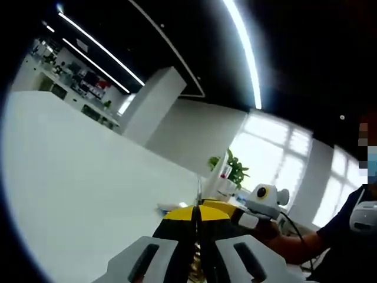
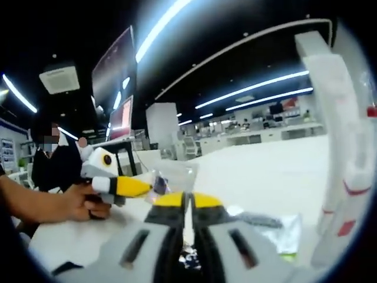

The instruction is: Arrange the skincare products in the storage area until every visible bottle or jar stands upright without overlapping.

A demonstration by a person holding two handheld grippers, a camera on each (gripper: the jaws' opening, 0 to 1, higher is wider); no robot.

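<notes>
In the left gripper view my left gripper [image 1: 197,213] points over a tilted white table [image 1: 88,194], its yellow-tipped jaws shut with only a thin slit between them. In the right gripper view the left gripper [image 2: 141,187] comes in from the left in a person's hand [image 2: 82,203]. Its tips meet a small clear packet [image 2: 168,177] with something dark inside; whether they pinch it I cannot tell. My right gripper [image 2: 187,200] is shut just below that packet. A tall white container [image 2: 341,147] with red marks stands close on the right. A crinkled clear wrapper [image 2: 277,227] lies on the table.
The right gripper [image 1: 262,200] shows at the right of the left gripper view, held by a person in dark clothes [image 1: 347,230]. A green plant [image 1: 235,171] stands behind it. A seated person [image 2: 53,162] and monitors [image 2: 121,118] are at the left of the right gripper view.
</notes>
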